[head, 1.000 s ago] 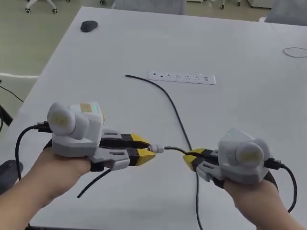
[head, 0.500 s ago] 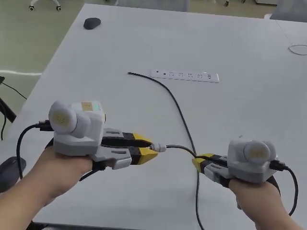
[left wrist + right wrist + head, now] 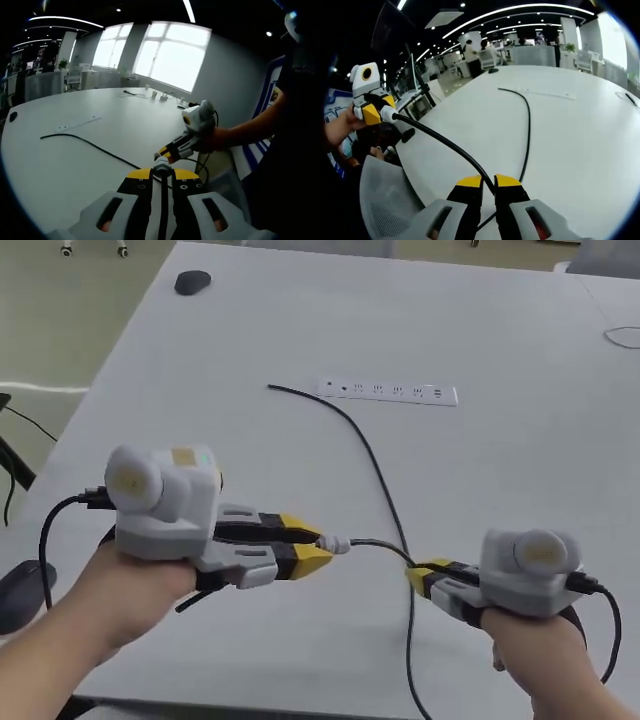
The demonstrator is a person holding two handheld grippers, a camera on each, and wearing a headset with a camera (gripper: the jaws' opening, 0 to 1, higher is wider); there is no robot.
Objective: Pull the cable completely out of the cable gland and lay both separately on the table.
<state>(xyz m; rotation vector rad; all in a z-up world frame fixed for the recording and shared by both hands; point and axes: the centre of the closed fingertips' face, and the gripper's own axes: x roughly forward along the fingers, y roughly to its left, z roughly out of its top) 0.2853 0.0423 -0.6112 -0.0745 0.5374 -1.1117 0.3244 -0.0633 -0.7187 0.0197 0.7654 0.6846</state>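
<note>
While the left hand-held gripper seemingly clamps the gland, right hand-held gripper pinches cable, power strip beyond.

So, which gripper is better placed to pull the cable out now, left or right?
Right, most likely. The right gripper is shut on the cable close beside the cable gland, and the left gripper clamps the gland, so the right can draw away.
</note>
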